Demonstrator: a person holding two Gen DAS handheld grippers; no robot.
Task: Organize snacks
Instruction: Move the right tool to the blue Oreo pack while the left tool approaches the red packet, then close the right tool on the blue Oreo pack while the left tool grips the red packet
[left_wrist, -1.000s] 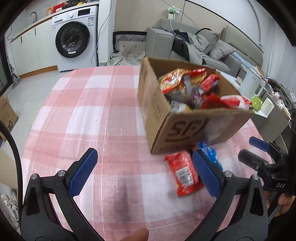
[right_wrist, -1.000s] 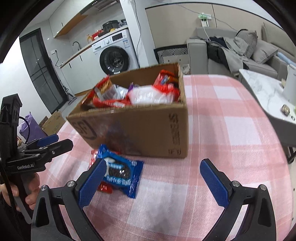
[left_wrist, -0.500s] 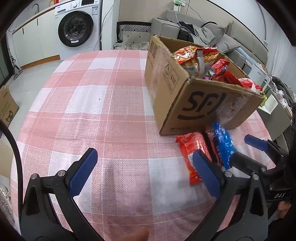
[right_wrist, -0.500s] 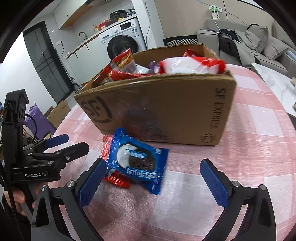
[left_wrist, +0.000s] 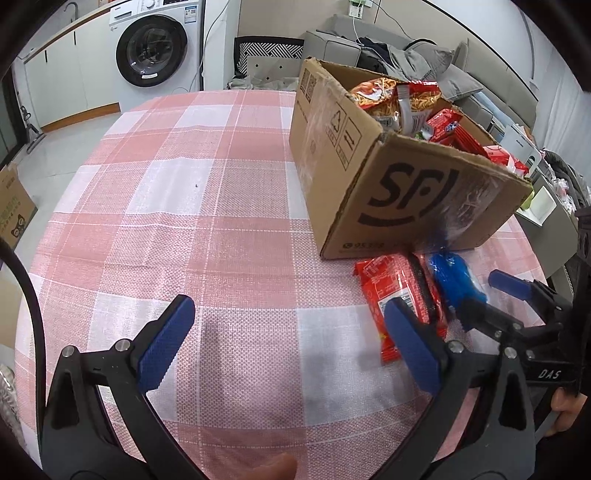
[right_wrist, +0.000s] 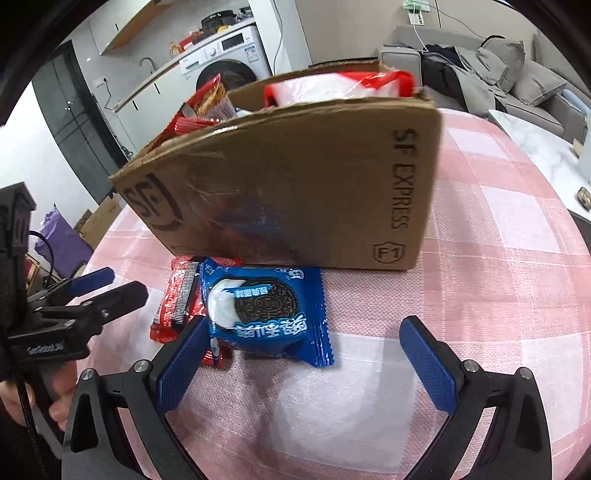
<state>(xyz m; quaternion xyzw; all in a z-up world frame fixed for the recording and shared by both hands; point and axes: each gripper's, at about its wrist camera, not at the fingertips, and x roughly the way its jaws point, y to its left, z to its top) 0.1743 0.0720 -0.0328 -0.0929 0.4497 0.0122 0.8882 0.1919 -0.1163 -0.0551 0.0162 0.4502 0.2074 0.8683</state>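
Right wrist view: your right gripper (right_wrist: 306, 363) is spread wide, empty, low over the tablecloth (right_wrist: 498, 295); blue cookie packet (right_wrist: 269, 314) lies just ahead, nearer the left finger, overlapping a red packet (right_wrist: 177, 302). Box (right_wrist: 295, 192) of snacks stands right behind. Left gripper (left_wrist: 291, 345) wide too, over bare cloth.

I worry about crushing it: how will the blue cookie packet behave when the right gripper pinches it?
The blue cookie packet looks like a puffy foil pouch, so it will probably dent and feel light. Its glossy film may slip between the pads. It overlaps the red packet, which might get dragged along.
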